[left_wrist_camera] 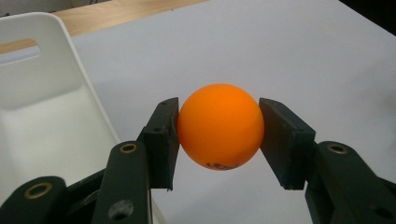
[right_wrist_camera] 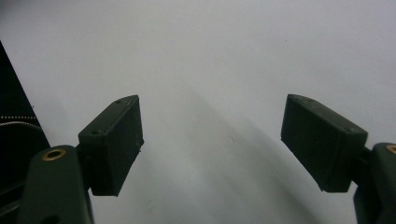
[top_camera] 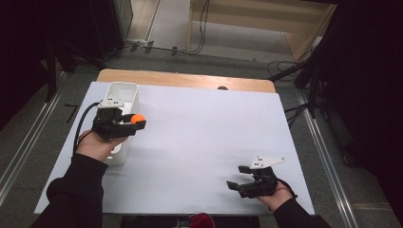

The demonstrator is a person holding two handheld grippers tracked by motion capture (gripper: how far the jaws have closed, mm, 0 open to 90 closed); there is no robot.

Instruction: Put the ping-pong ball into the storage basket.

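Note:
An orange ball (left_wrist_camera: 219, 126) is pinched between the two black pads of my left gripper (left_wrist_camera: 218, 140), which is shut on it. In the high view the ball (top_camera: 137, 119) hangs just right of a white bin (top_camera: 122, 90) at the table's left side, held by the left gripper (top_camera: 134, 124). The bin's inside (left_wrist_camera: 42, 126) appears at the left of the left gripper view. My right gripper (top_camera: 236, 177) rests near the table's front right, open, and its pads (right_wrist_camera: 114, 140) stand wide apart with nothing between them.
A white sheet (top_camera: 204, 133) covers the table, with a strip of wooden tabletop (top_camera: 190, 78) at the far edge. Cables and stands lie on the floor beyond and to the right of the table. A dark edge (right_wrist_camera: 14, 116) shows left in the right gripper view.

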